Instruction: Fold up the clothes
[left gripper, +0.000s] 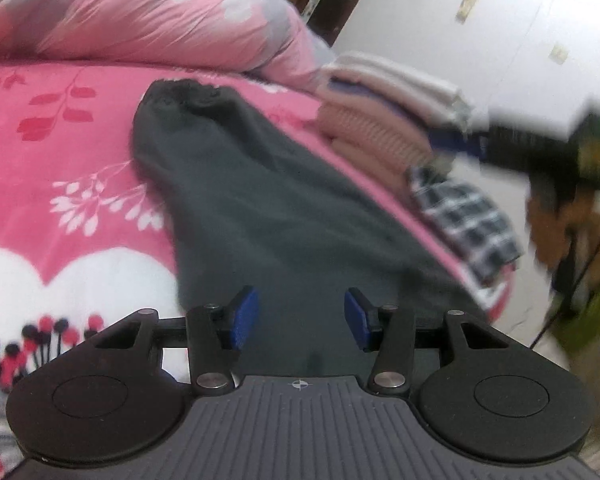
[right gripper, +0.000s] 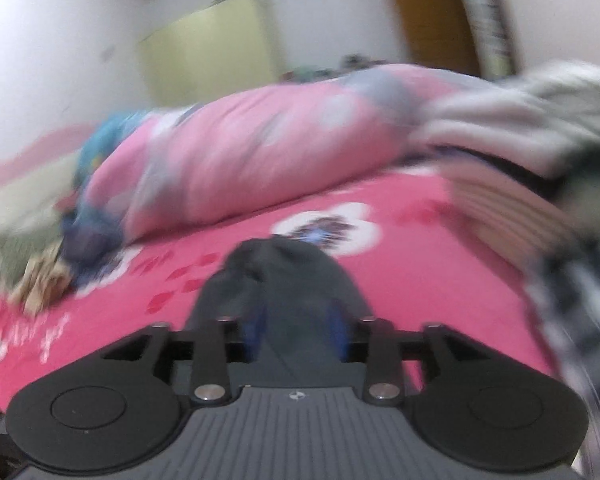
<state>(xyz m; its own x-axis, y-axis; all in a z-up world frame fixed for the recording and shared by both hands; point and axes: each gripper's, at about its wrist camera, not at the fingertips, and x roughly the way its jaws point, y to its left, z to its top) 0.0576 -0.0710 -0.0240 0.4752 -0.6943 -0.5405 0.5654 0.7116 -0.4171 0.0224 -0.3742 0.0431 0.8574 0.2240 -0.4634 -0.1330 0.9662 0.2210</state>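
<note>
The dark grey garment (left gripper: 236,200) lies flat on the pink bedsheet (left gripper: 60,152), and everything else is best placed from it. In the left wrist view it runs as a long strip from just under the left gripper (left gripper: 301,318) away and up-left to a rumpled far end, so its long axis lies roughly along the line this gripper points. The jaws stand apart with only grey cloth showing behind the gap; the blue pads (left gripper: 244,316) press on nothing.

In the right wrist view, much blurred, the same garment (right gripper: 284,280) reaches forward from the right gripper (right gripper: 298,336), narrowing to a bunched far end. Those jaws are apart too, nothing clamped between them. Both grippers sit at the garment's near end; which is nearer I cannot tell.

Right of the garment, close along its edge, stands a stack of folded clothes (left gripper: 384,120) with a checked piece (left gripper: 464,220) at its near side, leaving little room there. Left of the garment the bedsheet is open. Beyond its far end lies the rolled pink quilt (left gripper: 140,12).

By my reading, the next fold would carry the near end forward along the long axis, or the garment to the stack.
</note>
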